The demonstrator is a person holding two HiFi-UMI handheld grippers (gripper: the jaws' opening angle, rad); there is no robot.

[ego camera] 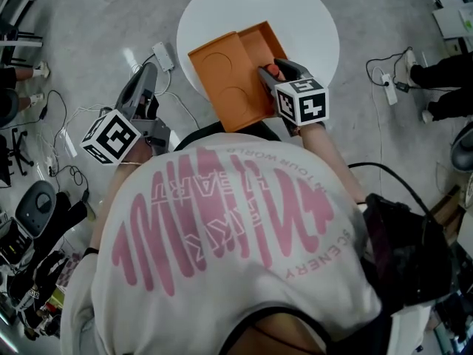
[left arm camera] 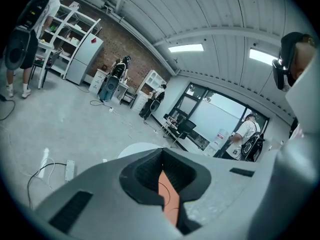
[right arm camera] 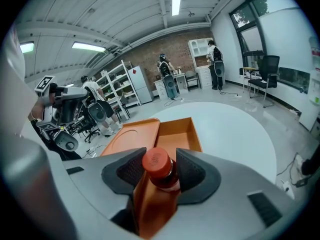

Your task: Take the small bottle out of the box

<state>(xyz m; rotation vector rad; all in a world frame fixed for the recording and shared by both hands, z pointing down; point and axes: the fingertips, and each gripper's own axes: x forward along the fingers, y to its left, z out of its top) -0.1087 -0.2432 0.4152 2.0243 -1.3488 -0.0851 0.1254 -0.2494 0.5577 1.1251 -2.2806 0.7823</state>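
Both pads of the right claw (right arm camera: 162,173) press the small bottle (right arm camera: 151,199) below its red cap, at the near end of the open orange box (right arm camera: 194,136) on the white desk (right arm camera: 235,134). Off the desk, the left claw (left arm camera: 163,184) is nearly closed and empty.

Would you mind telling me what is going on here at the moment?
A person works with two hand-held grippers at a round white table. The right gripper has its fingers closed on the bottle, at the open orange box. Whether the bottle is fully out is unclear. The left gripper is shut and empty, off to the side.
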